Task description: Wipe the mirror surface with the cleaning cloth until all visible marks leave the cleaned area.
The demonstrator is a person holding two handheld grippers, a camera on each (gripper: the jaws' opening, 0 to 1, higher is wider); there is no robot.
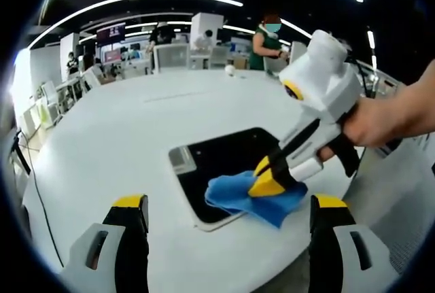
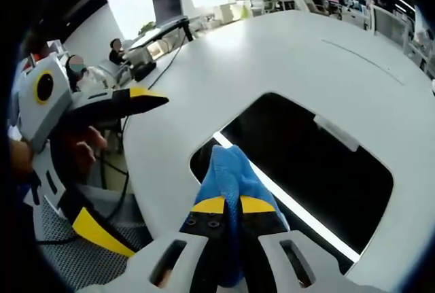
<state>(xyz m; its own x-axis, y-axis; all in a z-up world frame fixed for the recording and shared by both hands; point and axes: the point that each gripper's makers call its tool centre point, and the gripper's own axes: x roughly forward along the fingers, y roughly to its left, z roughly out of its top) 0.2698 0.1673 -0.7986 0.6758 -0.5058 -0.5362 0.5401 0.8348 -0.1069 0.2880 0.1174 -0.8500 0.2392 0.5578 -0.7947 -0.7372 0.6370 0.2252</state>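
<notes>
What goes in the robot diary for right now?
right gripper: shut on blue cleaning cloth | cloth: on dark rectangular mirror | left gripper: open, hovering

flat on a white table: dark rectangular mirror (image 1: 228, 164) with rounded corners and pale rim, reflecting ceiling light as a bright strip in right gripper view (image 2: 306, 170), small pale tab near its 10 o'clock corner in left gripper view. bunched over mirror's edge at roughly 5 o'clock in left gripper view: blue cleaning cloth (image 1: 255, 198), crumpled, partly on glass, partly spilling toward table. in right gripper view, cloth (image 2: 231, 177) folded into a ridge, lying on mirror's 8 o'clock corner
</notes>
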